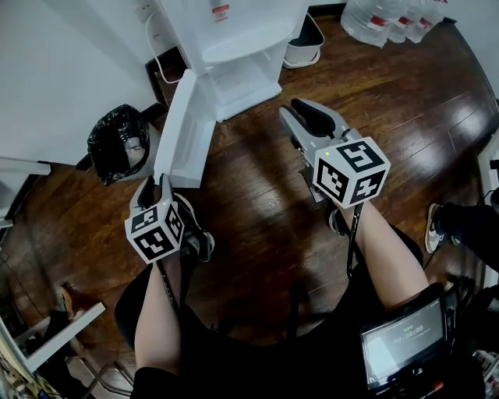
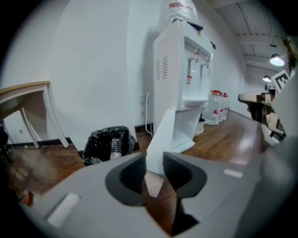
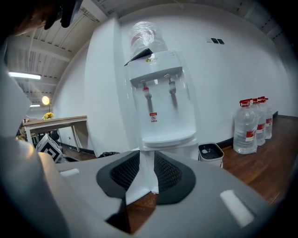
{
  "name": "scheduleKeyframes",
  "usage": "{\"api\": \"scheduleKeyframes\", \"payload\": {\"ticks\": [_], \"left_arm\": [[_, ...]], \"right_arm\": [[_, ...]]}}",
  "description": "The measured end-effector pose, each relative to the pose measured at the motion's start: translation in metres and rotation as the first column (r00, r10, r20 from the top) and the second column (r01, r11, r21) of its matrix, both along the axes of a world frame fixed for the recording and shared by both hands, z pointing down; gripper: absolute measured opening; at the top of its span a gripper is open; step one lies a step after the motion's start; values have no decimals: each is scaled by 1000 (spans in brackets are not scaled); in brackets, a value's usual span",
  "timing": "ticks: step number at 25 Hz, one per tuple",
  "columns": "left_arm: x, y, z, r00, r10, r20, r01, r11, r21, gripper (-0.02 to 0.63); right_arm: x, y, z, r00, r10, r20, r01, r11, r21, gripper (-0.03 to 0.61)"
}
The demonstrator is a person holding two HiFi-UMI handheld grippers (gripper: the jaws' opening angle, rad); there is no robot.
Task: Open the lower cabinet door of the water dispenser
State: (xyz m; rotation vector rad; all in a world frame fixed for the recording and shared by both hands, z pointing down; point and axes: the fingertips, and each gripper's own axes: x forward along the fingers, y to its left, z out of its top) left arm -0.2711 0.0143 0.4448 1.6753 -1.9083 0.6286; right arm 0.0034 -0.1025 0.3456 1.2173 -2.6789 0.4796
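Our left hand-held gripper (image 1: 154, 185) (image 2: 154, 162) is clenched on the free edge of the lower cabinet door (image 1: 183, 128) (image 2: 163, 135); in the left gripper view the white panel fills the gap between the two dark pads. Its marker cube (image 1: 154, 230) sits just above our left forearm. Our right hand-held gripper (image 1: 300, 109) (image 3: 146, 172) hangs in the air well apart from the door and grasps nothing. Its jaws are nearly together, with a narrow gap through which we see only the dispenser beyond. Its marker cube (image 1: 351, 171) faces up at us. The door stands swung wide open toward us, hinged at the left side of the white water dispenser (image 1: 234, 39) (image 2: 181, 69) (image 3: 158, 93). The open lower compartment (image 1: 242, 82) shows white inside. A clear bottle (image 3: 144, 35) is mounted upside down on top of the dispenser. Just left of the open door, against the wall, sits a bin lined with a black bag (image 1: 117, 140) (image 2: 109, 142). On the other side of the dispenser stands a small white bin with a dark inside (image 1: 304, 43) (image 3: 210, 153). Beyond it is a row of large water bottles (image 1: 390, 19) (image 3: 249, 125) with red caps. All of this rests on a dark wooden floor (image 1: 257, 203).
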Motion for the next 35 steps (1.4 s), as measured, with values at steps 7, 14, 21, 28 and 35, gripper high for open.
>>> {"api": "scheduleKeyframes", "payload": {"ticks": [7, 14, 21, 28, 35], "left_arm": [[-25, -6, -2, 996, -87, 37, 86, 996, 25, 81], [-41, -11, -3, 988, -144, 58, 141, 989, 43, 81], [-43, -8, -9, 980, -197, 35, 195, 980, 44, 161], [54, -50, -109, 996, 30, -80, -3, 948, 319, 162], [200, -58, -138, 907, 382, -176, -282, 864, 417, 161]], "right_arm": [[-4, 7, -6, 1000, -14, 19, 14, 1000, 24, 80], [-8, 10, -3, 999, -37, 13, 37, 999, 20, 74], [-7, 12, -3, 999, -42, 1, 42, 999, 29, 72], [-1, 10, -7, 1000, -22, 4, 21, 998, 52, 47], [1, 20, -15, 1000, 1, -18, 1, 992, 124, 5]]}}
